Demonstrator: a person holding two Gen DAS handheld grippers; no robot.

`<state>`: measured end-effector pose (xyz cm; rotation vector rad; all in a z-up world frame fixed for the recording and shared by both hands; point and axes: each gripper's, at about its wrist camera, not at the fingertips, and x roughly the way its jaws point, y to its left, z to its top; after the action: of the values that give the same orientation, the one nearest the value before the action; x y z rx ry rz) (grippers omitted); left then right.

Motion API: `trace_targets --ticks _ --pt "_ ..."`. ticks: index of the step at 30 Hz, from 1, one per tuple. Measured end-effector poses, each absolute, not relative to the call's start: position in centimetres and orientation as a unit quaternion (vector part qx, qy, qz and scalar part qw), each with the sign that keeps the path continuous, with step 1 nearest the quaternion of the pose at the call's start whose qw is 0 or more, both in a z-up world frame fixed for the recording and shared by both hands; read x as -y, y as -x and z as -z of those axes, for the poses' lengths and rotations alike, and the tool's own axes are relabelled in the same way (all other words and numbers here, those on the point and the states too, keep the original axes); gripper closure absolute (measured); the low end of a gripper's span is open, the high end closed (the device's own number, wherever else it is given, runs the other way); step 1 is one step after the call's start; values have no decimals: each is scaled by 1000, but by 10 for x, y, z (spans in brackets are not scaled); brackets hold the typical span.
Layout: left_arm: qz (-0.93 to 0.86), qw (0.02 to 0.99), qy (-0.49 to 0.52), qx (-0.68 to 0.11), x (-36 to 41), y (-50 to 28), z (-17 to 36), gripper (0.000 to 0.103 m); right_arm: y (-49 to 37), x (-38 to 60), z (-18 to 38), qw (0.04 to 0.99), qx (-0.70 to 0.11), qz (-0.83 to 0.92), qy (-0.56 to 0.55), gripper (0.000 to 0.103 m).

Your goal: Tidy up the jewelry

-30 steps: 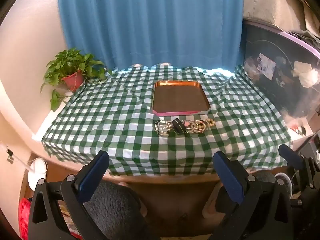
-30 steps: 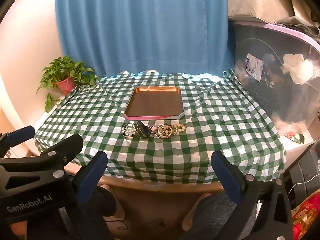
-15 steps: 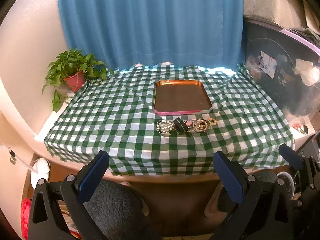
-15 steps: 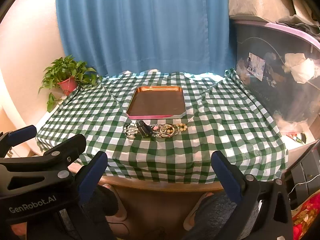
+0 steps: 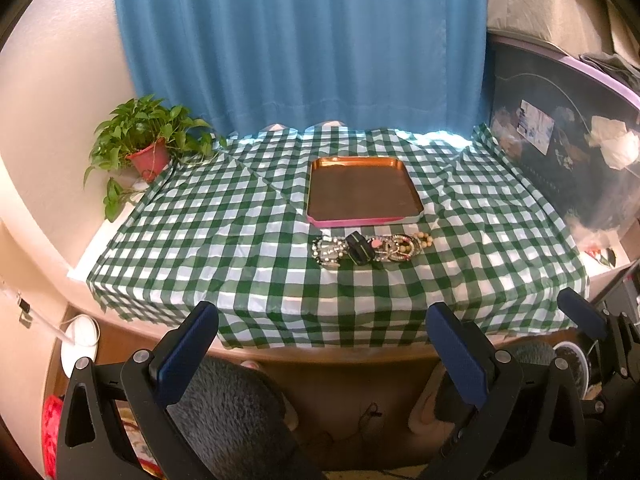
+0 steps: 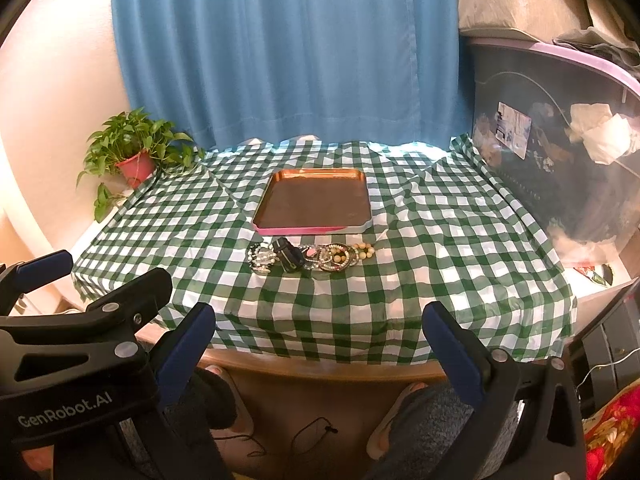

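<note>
A heap of jewelry point(image 5: 370, 249) point(image 6: 310, 257), with beaded bracelets, a dark watch-like piece and a string of tan beads, lies on the green checked tablecloth point(image 5: 224, 240) point(image 6: 440, 248). Just behind it sits an empty copper tray point(image 5: 362, 220) point(image 6: 316, 229) with a pink front rim. My left gripper point(image 5: 322, 344) is open, held well short of the table's front edge. My right gripper point(image 6: 318, 340) is also open with nothing between its fingers, equally far back. The left gripper's black body shows at the lower left of the right wrist view.
A potted green plant point(image 5: 146, 142) point(image 6: 132, 152) stands at the table's back left. A blue curtain point(image 5: 300, 40) hangs behind. A large clear storage bin point(image 5: 568, 152) point(image 6: 560, 152) borders the right side. A person's legs point(image 5: 236, 412) and feet point(image 6: 394, 420) are below the grippers.
Both views have drifted slightly, so the table sits a little lower and nearer in frame. The jewelry and tray have not moved. Both grippers stay open.
</note>
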<state>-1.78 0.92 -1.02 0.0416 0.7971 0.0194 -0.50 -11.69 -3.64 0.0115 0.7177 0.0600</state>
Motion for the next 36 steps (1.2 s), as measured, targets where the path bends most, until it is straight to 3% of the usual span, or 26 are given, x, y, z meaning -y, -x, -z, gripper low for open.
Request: trace_targets --ticks 36 --pt "-11 921 -26 -389 -10 15 10 0 6 114 41 934 -356 -30 -7 0"
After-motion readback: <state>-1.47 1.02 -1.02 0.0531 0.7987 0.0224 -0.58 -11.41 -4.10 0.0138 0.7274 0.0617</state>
